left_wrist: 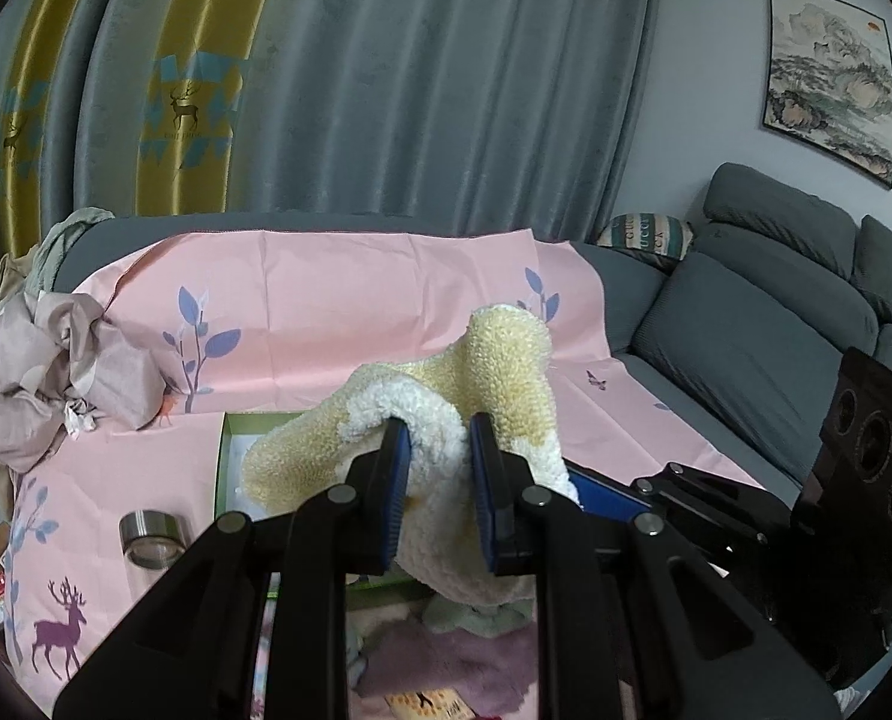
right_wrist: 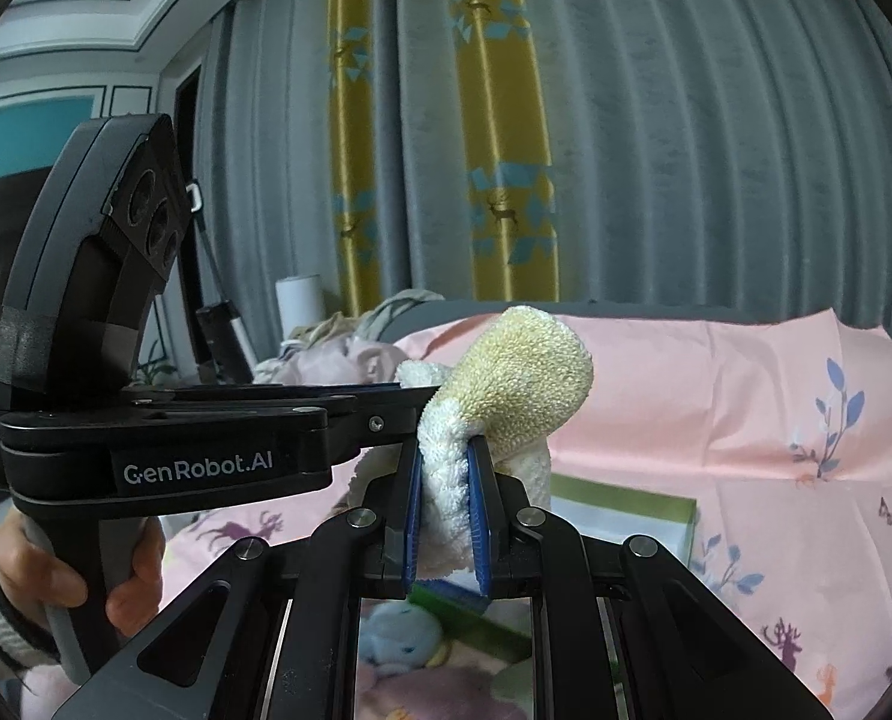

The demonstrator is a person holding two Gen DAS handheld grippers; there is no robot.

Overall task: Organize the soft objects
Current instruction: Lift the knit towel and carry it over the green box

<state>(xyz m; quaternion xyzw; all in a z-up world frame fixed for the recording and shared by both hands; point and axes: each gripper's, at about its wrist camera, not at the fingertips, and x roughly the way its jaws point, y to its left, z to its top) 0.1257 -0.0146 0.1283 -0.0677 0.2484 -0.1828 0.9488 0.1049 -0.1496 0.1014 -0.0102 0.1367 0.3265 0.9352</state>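
While grey-and-yellow curtains (left_wrist: pixel 350 90) fill the whole background, a grey sofa (left_wrist: pixel 763 324) runs off toward 3 o'clock in the left wrist view, with a striped cushion (left_wrist: pixel 646 234) in its corner and a framed landscape painting (left_wrist: pixel 829 78) on the wall above. Pink sheet (left_wrist: pixel 326 288) with blue leaf and deer prints covers the seat in front. Crumpled pile of pale clothes (left_wrist: pixel 44 372) sits at 9 o'clock on the sheet. Green open box (left_wrist: pixel 224 462) lies just behind the grippers, partly hidden. Steel cup (left_wrist: pixel 149 537) stands at 8 o'clock, beside the box. Purple fluffy fabric (left_wrist: pixel 451 654) lies low at 6 o'clock between the gripper arms.

Cream-and-yellow fuzzy towel (left_wrist: pixel 446 396) is held in the air above the box, bunched, one yellow end sticking up toward 12 o'clock. Left gripper (left_wrist: pixel 440 480) has its blue pads squeezed onto a white fold of the towel. Right gripper (right_wrist: pixel 448 504) pinches another white fold of the same towel, pads nearly together with cloth between. In the right wrist view a hand (right_wrist: pixel 56 576) in a striped sleeve grips the left gripper's handle at 8 o'clock. Blue soft toy (right_wrist: pixel 398 636) lies below at 6 o'clock, blurred.
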